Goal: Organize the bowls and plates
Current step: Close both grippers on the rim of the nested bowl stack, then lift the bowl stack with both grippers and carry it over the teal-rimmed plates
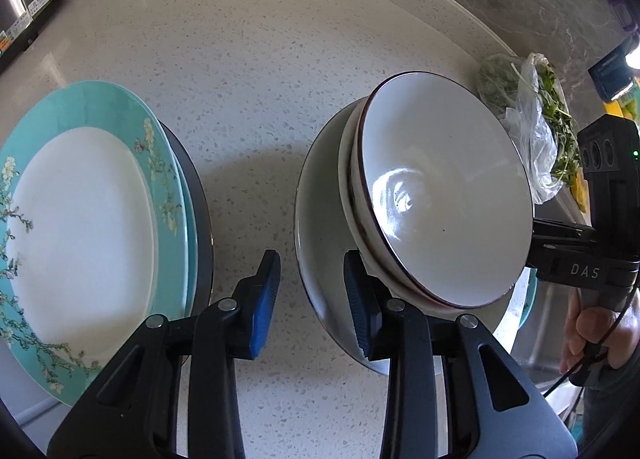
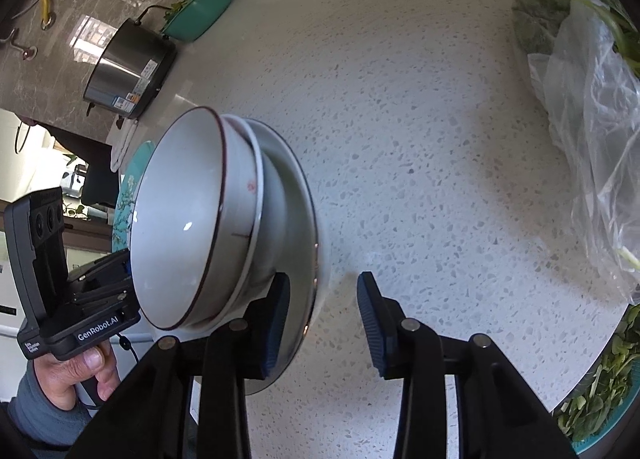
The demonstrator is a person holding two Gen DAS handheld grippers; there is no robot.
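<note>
Both grippers, left (image 1: 312, 299) and right (image 2: 323, 319), gape empty beside the stacked bowls (image 1: 440, 195) on the counter (image 1: 256, 71); only the left view shows the teal plates (image 1: 80, 227) fully.

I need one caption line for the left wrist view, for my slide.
Open left gripper between a teal floral plate stack and nested white bowls on a speckled counter.
</note>
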